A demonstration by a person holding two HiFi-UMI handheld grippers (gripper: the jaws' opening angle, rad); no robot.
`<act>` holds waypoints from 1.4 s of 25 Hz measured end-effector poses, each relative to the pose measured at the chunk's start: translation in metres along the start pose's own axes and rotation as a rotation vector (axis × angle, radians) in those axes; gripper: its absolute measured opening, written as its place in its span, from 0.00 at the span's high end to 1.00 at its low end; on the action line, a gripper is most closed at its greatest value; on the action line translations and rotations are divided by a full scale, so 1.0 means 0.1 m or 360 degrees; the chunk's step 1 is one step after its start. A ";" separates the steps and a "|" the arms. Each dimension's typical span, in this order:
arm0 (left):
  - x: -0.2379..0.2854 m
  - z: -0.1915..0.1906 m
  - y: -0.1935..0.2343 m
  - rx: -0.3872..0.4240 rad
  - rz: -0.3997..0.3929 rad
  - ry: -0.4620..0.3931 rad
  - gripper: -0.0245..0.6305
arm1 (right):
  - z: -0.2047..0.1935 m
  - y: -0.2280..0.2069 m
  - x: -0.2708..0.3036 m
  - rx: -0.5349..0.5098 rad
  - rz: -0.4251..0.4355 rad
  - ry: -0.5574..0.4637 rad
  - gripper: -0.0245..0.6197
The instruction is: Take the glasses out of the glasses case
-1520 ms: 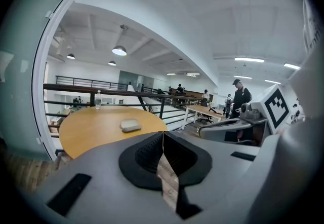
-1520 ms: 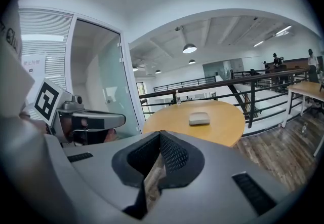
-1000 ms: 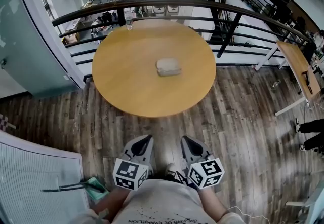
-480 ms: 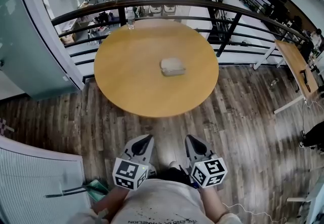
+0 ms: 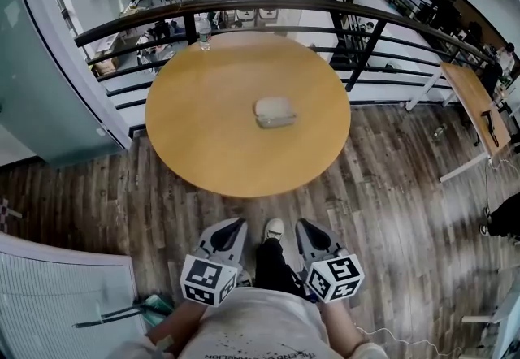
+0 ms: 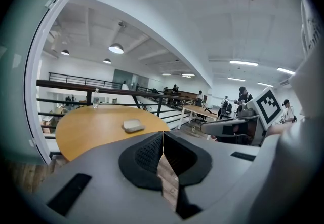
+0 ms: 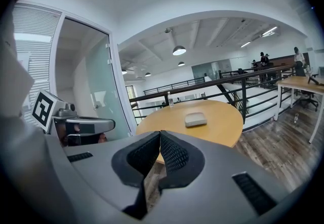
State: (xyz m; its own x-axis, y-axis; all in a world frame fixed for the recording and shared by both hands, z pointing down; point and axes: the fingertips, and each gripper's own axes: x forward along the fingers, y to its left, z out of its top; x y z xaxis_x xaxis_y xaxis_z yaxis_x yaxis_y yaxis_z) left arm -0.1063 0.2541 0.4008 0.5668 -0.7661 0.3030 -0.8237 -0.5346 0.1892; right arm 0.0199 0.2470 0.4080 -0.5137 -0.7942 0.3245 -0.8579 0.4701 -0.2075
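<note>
A closed, pale grey glasses case [image 5: 275, 111] lies near the middle of the round wooden table [image 5: 195, 130]. Both grippers are held low near my body, well short of the table's near edge. My left gripper [image 5: 232, 227] is shut with nothing in it, and my right gripper [image 5: 306, 228] is also shut and empty. In the left gripper view the case [image 6: 133, 125] sits far ahead of the touching jaws of the left gripper [image 6: 163, 135]. The right gripper view shows the case [image 7: 195, 119] on the table beyond the right gripper [image 7: 160, 134].
A clear water bottle [image 5: 205, 34] stands at the table's far edge by a black railing [image 5: 341, 10]. A glass wall [image 5: 32, 81] is at the left and a wooden desk [image 5: 475, 101] at the right. A shoe [image 5: 275, 229] shows between the grippers on the plank floor.
The person has stepped toward the table: a shoe now shows between the grippers. Both grippers stay shut and keep their place in front of the body.
</note>
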 end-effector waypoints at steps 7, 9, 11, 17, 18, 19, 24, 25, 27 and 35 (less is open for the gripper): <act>0.52 0.14 0.26 -0.0010 0.0036 0.0015 0.93 | 0.19 -0.35 0.47 -0.0028 0.0049 0.0013 0.92; 0.72 0.19 0.33 -0.0015 0.0041 0.0023 0.93 | 0.26 -0.51 0.64 -0.0035 0.0057 0.0025 0.92; 0.92 0.27 0.41 -0.0017 0.0050 0.0029 0.93 | 0.35 -0.67 0.81 -0.0038 0.0068 0.0035 0.92; 1.50 0.55 0.63 -0.0019 0.0098 0.0020 0.93 | 0.67 -1.13 1.27 -0.0068 0.0120 0.0025 0.92; 1.58 0.58 0.66 -0.0021 0.0106 0.0017 0.93 | 0.69 -1.19 1.33 -0.0072 0.0128 0.0024 0.92; 1.67 0.61 0.69 -0.0024 0.0114 0.0016 0.93 | 0.73 -1.26 1.38 -0.0074 0.0136 0.0025 0.92; 2.09 0.85 0.75 -0.0056 0.0158 0.0036 0.93 | 0.96 -1.62 1.60 -0.0063 0.0170 0.0058 0.92; 2.17 0.88 0.75 -0.0056 0.0165 0.0035 0.93 | 0.98 -1.69 1.64 -0.0061 0.0178 0.0061 0.92; 2.30 0.93 0.73 -0.0049 0.0176 0.0034 0.93 | 1.01 -1.80 1.70 -0.0059 0.0198 0.0070 0.92; 2.52 0.98 0.74 -0.0053 0.0200 0.0071 0.93 | 1.08 -2.00 1.89 -0.0044 0.0240 0.0077 0.92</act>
State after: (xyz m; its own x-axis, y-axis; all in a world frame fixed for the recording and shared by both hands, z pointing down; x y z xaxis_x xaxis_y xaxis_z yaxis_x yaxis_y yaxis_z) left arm -0.0225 -0.0129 0.3997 0.4585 -0.8092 0.3674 -0.8886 -0.4227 0.1779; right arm 0.0962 -0.0387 0.4107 -0.6359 -0.6948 0.3359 -0.7708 0.5935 -0.2317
